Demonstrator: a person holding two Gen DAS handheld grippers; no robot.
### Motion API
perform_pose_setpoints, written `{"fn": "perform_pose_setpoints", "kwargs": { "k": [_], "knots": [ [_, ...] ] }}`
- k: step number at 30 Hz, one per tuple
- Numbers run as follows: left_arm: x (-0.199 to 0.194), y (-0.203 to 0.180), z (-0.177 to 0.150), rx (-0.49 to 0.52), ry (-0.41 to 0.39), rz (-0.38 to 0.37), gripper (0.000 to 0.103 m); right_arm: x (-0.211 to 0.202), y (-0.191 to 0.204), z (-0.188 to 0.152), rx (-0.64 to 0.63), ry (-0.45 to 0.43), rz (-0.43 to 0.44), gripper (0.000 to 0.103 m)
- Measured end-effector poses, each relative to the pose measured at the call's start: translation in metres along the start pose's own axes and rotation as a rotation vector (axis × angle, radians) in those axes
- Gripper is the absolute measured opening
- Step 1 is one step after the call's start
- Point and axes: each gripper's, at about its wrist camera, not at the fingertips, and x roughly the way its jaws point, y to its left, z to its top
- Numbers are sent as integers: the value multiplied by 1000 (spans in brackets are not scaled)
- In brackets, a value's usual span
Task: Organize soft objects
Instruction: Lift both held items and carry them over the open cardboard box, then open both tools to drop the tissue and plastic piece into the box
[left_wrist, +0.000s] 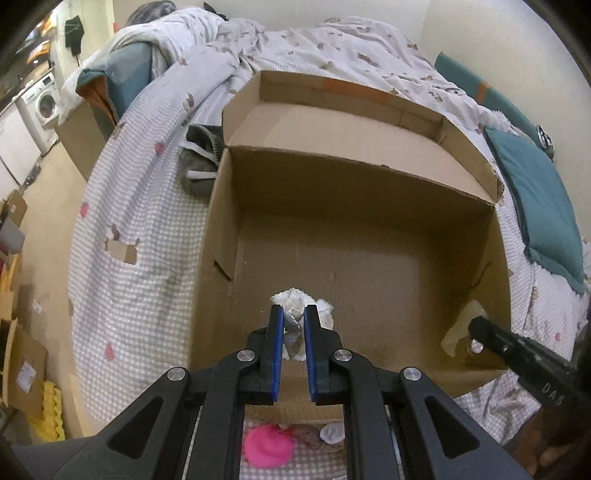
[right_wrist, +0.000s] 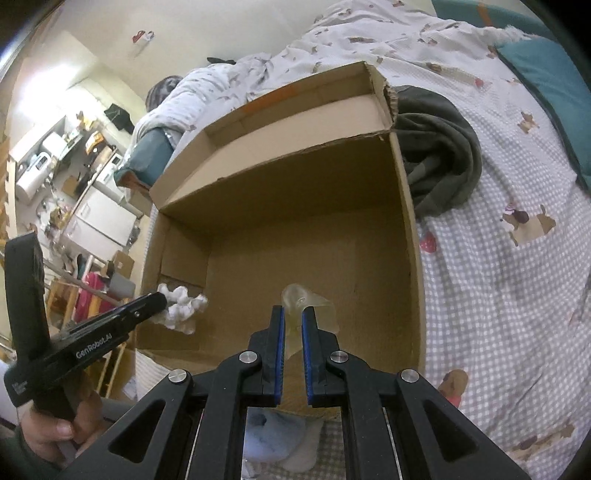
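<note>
An open cardboard box (left_wrist: 343, 170) (right_wrist: 280, 162) stands on the checked bedspread, and its floor is bare. My left gripper (left_wrist: 294, 314) hangs over the box's near edge, shut on a white frilly soft piece (left_wrist: 299, 298). From the right wrist view that left gripper (right_wrist: 157, 300) comes in from the left with the white piece (right_wrist: 183, 303) at its tip. My right gripper (right_wrist: 293, 314) is shut on a pale yellowish soft item (right_wrist: 312, 303) above the box floor. The left wrist view shows the right gripper (left_wrist: 476, 330) at the box's right corner with the pale item (left_wrist: 458, 328).
A grey garment (left_wrist: 201, 162) (right_wrist: 436, 155) lies against the box's far side. A teal pillow (left_wrist: 543, 206) rests on the bed. Near me lie a pink soft item (left_wrist: 267, 448), a small white piece (left_wrist: 332, 434) and a light blue fluffy item (right_wrist: 273, 432). A hand (right_wrist: 48, 432) grips the left handle.
</note>
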Motion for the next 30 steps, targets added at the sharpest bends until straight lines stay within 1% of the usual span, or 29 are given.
{"fn": "perform_pose_setpoints", "kwargs": {
  "k": [2,6,12,19,24,25,26,27,28,29,30],
  "knots": [
    [4,-2,-1,10,-1,0,10,7,3,-1,-16,13,-9,10],
    [12,-4,-3,27,10,28,10,20,11,-3,-47,41,-30,10],
    [20,-4,-5,11,45,37,10,29,18,-3,-64,60,-43,10],
    [19,-3,-7,28,15,70,11,30,17,-2,-53,61,-40,10],
    [21,-1,-8,18,29,44,12,28,14,-3,-61,57,-37,11],
    [21,-1,-8,19,27,40,15,28,13,-3,-58,56,-41,18],
    [21,-2,-9,21,25,41,18,28,11,-2,-51,55,-49,30],
    [21,-4,-9,23,24,41,29,28,10,-2,-41,51,-58,36],
    [21,-5,-9,24,22,37,46,27,8,-1,-30,42,-64,49],
    [20,-6,-9,24,16,33,55,24,6,0,-18,28,-61,62],
    [19,-6,-9,24,4,31,65,21,5,1,-8,11,-65,68]
  ]
}}
